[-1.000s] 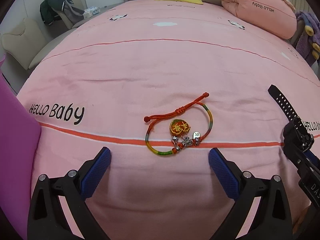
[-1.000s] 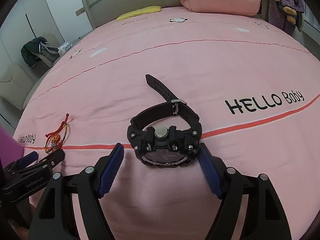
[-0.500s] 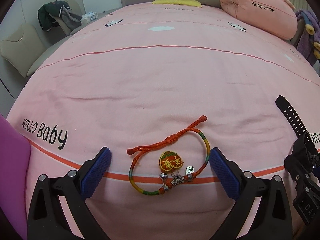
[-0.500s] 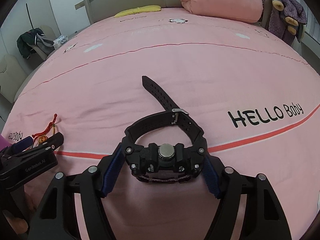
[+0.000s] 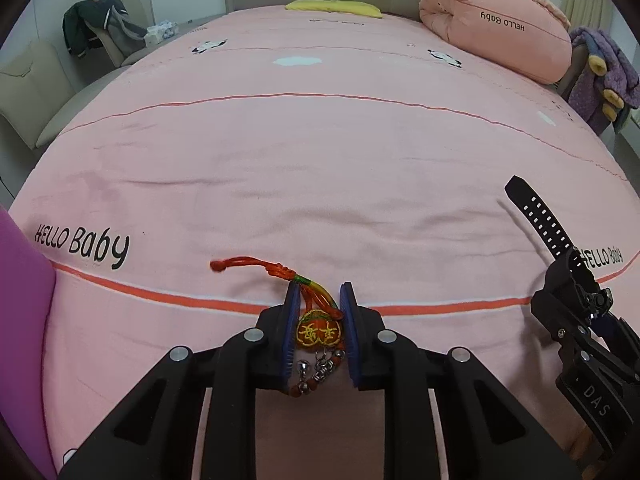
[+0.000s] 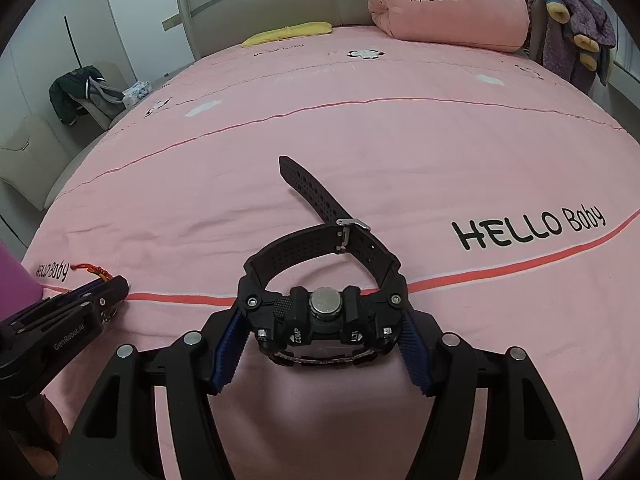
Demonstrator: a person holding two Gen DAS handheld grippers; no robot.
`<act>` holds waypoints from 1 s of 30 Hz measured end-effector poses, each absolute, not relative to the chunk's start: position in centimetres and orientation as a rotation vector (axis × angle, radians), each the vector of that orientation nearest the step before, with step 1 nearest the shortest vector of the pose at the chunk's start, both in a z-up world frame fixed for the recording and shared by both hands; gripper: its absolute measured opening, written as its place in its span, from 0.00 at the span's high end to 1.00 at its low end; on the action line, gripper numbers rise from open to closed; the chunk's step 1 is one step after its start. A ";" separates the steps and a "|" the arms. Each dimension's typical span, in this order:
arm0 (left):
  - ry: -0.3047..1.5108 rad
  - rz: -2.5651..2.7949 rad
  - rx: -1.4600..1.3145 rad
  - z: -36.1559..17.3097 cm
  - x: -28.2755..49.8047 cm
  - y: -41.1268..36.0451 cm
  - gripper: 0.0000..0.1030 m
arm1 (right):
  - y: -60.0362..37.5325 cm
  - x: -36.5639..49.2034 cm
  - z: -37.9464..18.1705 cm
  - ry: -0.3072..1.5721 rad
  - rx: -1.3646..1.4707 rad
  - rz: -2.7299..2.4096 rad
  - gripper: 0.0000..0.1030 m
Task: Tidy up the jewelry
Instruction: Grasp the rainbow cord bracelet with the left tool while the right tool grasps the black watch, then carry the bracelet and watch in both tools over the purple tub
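Note:
A red and rainbow cord bracelet (image 5: 316, 320) with an embroidered orange charm and small silver bells lies on the pink bedsheet (image 5: 320, 184). My left gripper (image 5: 319, 320) is shut on the bracelet, its blue pads pressing the cord and charm from both sides; the red cord tail trails to the left. A chunky black digital watch (image 6: 324, 316) stands on its side on the sheet. My right gripper (image 6: 324, 344) is shut on the watch case, and the strap loops away ahead. The left gripper also shows in the right wrist view (image 6: 96, 300).
A purple object (image 5: 20, 320) stands at the left edge. A rolled pink quilt (image 5: 500, 36), a yellow pillow (image 5: 332, 6) and a purple plush toy (image 5: 600, 72) lie at the far end of the bed. A chair with dark clothes (image 5: 96, 28) stands beside the bed.
My left gripper has moved forward over the bracelet and closed on it, bunching the cord. My right gripper has moved forward around the watch and closed on its case.

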State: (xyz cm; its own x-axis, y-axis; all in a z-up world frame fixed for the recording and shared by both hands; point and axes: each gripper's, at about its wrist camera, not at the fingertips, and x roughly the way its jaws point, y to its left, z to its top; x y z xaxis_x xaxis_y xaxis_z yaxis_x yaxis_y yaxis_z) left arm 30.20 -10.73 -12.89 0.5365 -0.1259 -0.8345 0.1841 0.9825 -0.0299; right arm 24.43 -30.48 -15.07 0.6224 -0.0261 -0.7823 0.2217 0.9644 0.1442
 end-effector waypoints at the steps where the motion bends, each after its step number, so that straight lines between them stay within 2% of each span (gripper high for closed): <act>1: 0.990 -0.190 0.061 -12.7 29.8 -10.6 0.80 | -30.4 24.1 -14.9 0.887 0.240 -0.140 0.38; 17: 1.015 -0.213 0.072 -8.8 21.1 -6.8 0.80 | -26.5 15.8 -11.3 0.903 0.271 -0.063 0.38; 30: 0.930 -0.247 0.013 -0.8 14.5 -2.7 0.80 | -22.1 9.2 -4.1 0.814 0.269 0.003 0.38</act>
